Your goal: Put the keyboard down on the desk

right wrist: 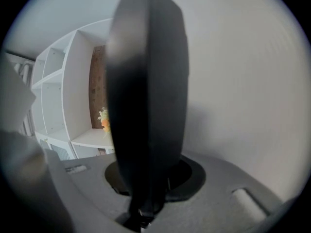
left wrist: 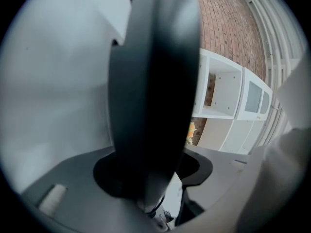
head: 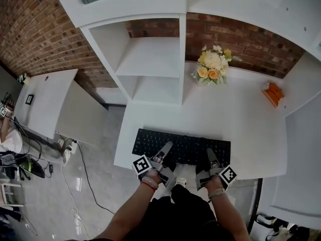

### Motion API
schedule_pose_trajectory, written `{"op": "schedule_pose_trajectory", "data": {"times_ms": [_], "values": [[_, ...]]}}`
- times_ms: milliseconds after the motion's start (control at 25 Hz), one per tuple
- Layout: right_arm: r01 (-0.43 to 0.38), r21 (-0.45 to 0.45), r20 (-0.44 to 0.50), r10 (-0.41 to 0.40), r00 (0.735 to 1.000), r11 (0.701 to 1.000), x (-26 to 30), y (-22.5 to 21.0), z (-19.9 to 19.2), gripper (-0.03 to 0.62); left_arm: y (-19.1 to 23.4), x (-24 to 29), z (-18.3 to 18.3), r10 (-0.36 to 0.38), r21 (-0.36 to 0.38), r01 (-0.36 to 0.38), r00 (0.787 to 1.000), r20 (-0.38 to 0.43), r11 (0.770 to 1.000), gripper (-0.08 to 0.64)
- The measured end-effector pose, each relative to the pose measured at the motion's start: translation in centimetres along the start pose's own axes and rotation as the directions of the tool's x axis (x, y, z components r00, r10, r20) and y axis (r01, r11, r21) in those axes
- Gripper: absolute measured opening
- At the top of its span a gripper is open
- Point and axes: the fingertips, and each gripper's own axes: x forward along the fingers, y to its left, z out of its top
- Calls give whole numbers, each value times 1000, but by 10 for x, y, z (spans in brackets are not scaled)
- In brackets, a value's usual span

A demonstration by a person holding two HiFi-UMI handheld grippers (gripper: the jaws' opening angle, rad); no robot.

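1. Keyboard position. The black keyboard (head: 183, 147) lies flat on the white desk (head: 246, 119). Its long side runs along the desk's near edge, towards the left part of that edge. It sits in front of the open white shelf unit (head: 150, 59) and well apart from the bunch of flowers (head: 213, 64) at the back of the desk. A small orange item (head: 273, 93) stands near the desk's right side, also well apart from the keyboard.

2. Left gripper. My left gripper (head: 167, 146) reaches in level over the near-left part of the keyboard. Its marker cube (head: 142, 165) hangs just off the desk edge. My fingers here stand wide apart. The keyboard's edge is between them, but they do not clamp it.

3. Right gripper. My right gripper (head: 210, 152) reaches over the near-right part of the keyboard and tilts slightly downward. Its marker cube (head: 228, 174) is also just off the desk edge. My fingers here are drawn in narrow and closed on the keyboard's near edge.

4. Gripper views. In both gripper views a dark, blurred shape fills the middle, too close to resolve. The shelf unit and the brick wall (head: 45, 29) show beside it.
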Motion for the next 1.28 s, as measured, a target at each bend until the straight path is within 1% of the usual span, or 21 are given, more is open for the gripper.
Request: {"op": "schedule_pose_trajectory", "data": {"times_ms": [200,480,600,760,840,920,1080,1200,1280], "values": [[19,16,-9,-19,1000,1000,16,0,7,73,2,14,8,12,-16,-12,1000,19,1000,201],[47,5,-18,-47,999,999,32,0,13,72,7,25,17,34,-43,-32,999,40,999,204],[57,10,-22,-57,998,998,36,1,14,74,7,28,19,37,-45,-36,999,35,998,210],[96,20,-23,-96,995,995,40,-2,14,72,6,28,18,48,-29,-48,999,10,998,248],[114,22,-18,-114,993,993,40,-2,14,72,5,27,16,45,-27,-45,999,-7,999,259],[113,20,-17,-113,993,993,41,-3,16,74,4,25,12,40,-17,-40,999,-33,999,261],[111,19,-19,-110,994,994,43,-4,18,74,1,17,1,28,18,-26,994,-106,999,270],[125,25,-16,-125,992,992,43,-2,18,74,-1,10,-9,26,68,-14,983,-183,998,275],[133,33,-17,-132,991,991,43,-3,19,74,-4,5,-17,23,111,4,970,-241,994,276]]}}
